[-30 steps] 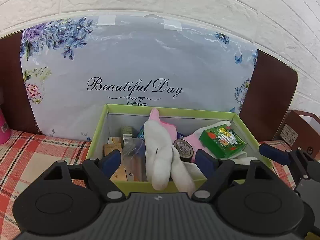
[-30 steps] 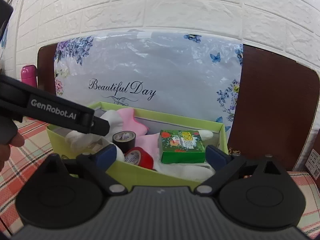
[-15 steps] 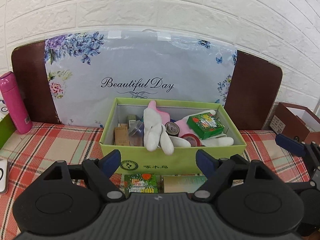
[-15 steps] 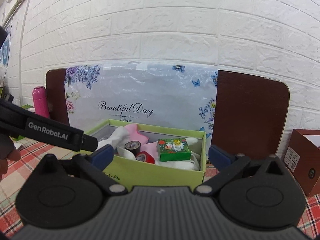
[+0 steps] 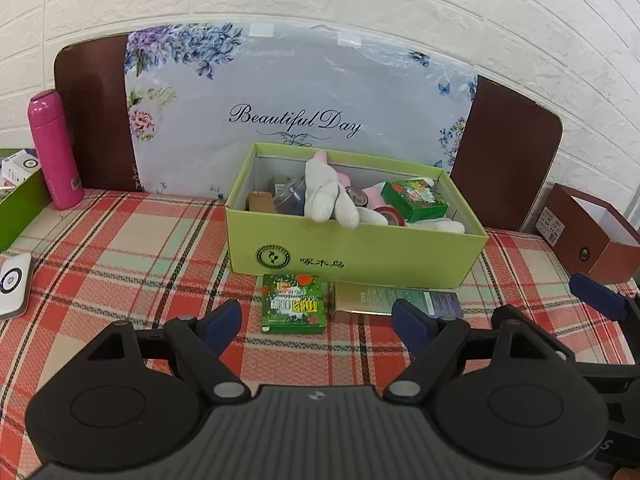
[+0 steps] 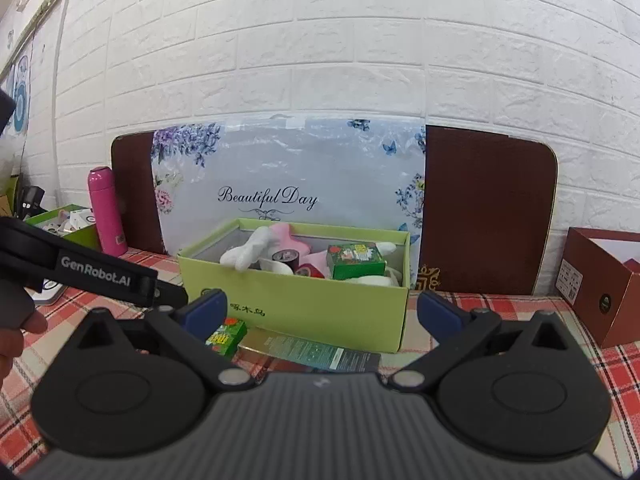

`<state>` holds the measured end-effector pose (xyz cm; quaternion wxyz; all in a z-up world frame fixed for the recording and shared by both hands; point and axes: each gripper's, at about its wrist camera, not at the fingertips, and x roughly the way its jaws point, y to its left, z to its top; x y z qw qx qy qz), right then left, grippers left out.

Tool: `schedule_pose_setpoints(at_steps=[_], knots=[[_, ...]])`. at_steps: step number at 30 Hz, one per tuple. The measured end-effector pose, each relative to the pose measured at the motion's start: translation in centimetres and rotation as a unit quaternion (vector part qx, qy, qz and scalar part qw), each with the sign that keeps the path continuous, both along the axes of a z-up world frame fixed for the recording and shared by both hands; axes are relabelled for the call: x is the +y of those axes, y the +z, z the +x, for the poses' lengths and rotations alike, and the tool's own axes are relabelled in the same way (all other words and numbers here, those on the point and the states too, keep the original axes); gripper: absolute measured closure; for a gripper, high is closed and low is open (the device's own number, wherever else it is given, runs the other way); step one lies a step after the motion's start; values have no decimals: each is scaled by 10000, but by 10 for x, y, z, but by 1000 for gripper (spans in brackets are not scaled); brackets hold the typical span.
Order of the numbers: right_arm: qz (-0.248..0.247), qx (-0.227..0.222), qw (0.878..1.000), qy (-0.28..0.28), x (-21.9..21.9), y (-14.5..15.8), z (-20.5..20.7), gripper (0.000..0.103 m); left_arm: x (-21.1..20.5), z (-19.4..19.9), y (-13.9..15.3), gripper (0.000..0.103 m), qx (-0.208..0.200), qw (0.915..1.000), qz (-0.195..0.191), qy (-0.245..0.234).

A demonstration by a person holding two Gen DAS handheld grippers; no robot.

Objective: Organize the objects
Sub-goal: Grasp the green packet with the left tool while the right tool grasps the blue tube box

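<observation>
both claws [image 5: 316, 318] [image 6: 318, 312] backed off the lime-green cardboard box [image 5: 352, 256], spread and empty; small green carton [image 5: 293, 304] at 6 o'clock of it looks next.

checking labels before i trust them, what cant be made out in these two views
- Bottom of the green box: both views, covered by the plush toy and other items.
- Long flat box: right wrist view, print too small, near end behind the right gripper.
- Brown box: contents hidden by its walls.

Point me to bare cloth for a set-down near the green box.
Free: plaid cloth between the green box and the pink bottle. Crowded: strip before the box, with a small green carton and a long flat box.
</observation>
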<state>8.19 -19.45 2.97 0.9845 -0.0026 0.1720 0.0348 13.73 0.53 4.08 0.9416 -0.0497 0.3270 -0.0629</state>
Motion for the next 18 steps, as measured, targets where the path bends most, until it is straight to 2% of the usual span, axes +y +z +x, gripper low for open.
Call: schedule_pose_setpoints(at_steps=[7, 13, 18], knots=[[53, 323, 9995, -10, 2, -20, -12, 0, 14, -3, -30, 18, 377, 9990, 0, 223], [113, 628, 9979, -63, 1, -38, -21, 0, 17, 15, -57, 18, 247, 9992, -66, 303], [181, 708, 9971, -200, -5, -45, -28, 0, 7, 44, -77, 18, 256, 9994, 49, 245]])
